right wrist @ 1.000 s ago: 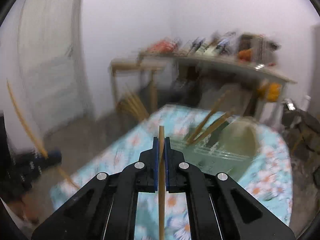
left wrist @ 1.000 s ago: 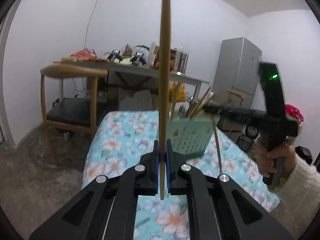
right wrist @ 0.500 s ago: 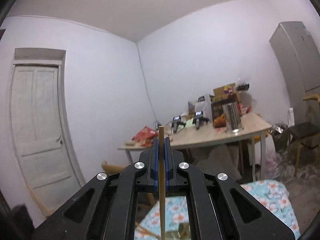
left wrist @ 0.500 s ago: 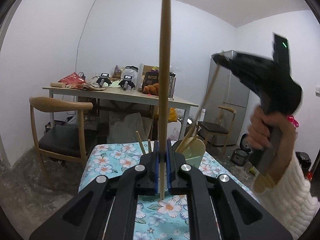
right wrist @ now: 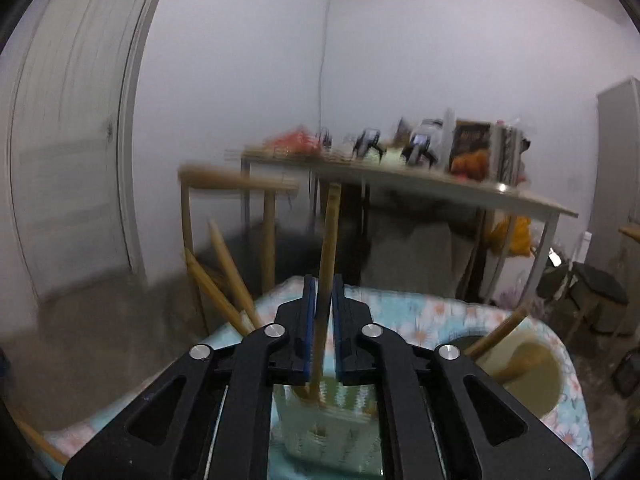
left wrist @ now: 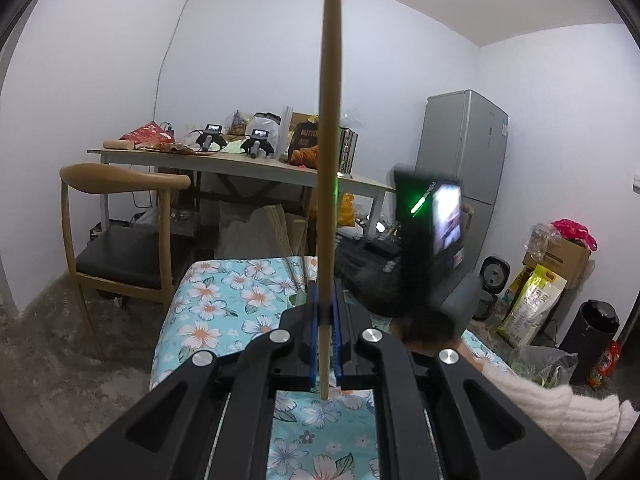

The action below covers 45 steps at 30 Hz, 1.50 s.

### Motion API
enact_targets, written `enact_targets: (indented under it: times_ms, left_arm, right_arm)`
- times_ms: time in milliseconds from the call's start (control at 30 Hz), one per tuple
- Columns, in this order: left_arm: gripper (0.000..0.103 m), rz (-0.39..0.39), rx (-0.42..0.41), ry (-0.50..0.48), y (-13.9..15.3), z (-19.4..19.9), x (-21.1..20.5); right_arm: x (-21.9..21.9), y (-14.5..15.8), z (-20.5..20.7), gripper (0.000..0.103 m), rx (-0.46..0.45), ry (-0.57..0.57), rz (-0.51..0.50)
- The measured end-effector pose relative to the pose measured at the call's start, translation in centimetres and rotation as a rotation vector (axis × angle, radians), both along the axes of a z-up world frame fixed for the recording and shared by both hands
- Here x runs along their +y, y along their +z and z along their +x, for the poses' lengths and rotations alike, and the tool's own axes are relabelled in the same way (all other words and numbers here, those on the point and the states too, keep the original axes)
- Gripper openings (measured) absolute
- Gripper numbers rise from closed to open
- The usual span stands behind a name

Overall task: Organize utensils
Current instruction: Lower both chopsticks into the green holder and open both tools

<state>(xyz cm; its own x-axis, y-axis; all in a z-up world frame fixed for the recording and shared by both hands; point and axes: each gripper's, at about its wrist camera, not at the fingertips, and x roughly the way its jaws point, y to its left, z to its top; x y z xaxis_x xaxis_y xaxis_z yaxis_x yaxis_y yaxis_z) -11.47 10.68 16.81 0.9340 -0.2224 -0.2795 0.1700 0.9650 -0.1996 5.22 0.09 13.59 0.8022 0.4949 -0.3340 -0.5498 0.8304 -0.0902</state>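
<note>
My left gripper [left wrist: 325, 292] is shut on a bamboo chopstick [left wrist: 331, 120] that stands upright over the floral-cloth table [left wrist: 224, 304]. The right gripper's body [left wrist: 424, 248], held by a hand in a white sleeve [left wrist: 552, 412], is blurred just right of it. In the right wrist view my right gripper [right wrist: 321, 284] hovers over a pale green holder [right wrist: 320, 428]. Its jaws are opening, and a chopstick [right wrist: 330, 232] stands loose between them with its lower end in the holder. More chopsticks [right wrist: 224, 280] lean out to the left.
A beige cup [right wrist: 532, 376] holding a wooden utensil sits right of the holder. Beyond the table stand a wooden chair [left wrist: 120, 184], a cluttered long table [left wrist: 240, 164] and a grey fridge [left wrist: 464, 148]. Bags [left wrist: 536, 300] and a black bin [left wrist: 592, 328] line the right wall.
My right gripper swung down from high in the air to just above the green holder, and its jaws parted around the chopstick. The left gripper kept its chopstick.
</note>
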Motion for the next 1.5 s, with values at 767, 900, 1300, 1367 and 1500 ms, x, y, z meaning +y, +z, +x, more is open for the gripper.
enact_targets:
  times_ms: [767,900,1300,1367,1500]
  left_arm:
    - [0.005,0.030,-0.067,0.069,3.0,9.0,-4.3]
    - [0.005,0.053,-0.048,0.118,2.3,11.7,-5.6]
    - [0.045,0.141,0.046,0.141,1.2,13.7,-7.7]
    - [0.050,0.128,0.014,0.135,1.9,12.2,-7.5]
    - [0.052,0.133,-0.039,0.121,2.6,8.3,-6.6]
  right_arm:
    - [-19.1,1.3,-4.3,0.060,0.000,-0.169,0.454]
    - [-20.4,-0.1,-4.0,0.059,0.022,-0.198,0.448]
    - [-20.2,-2.4,-1.6,0.062,0.168,-0.186,0.434]
    - [-19.3,-2.8,-1.1,0.062,0.189,-0.172,0.408]
    - [-18.1,-3.8,-0.2,0.064,0.242,-0.131,0.356]
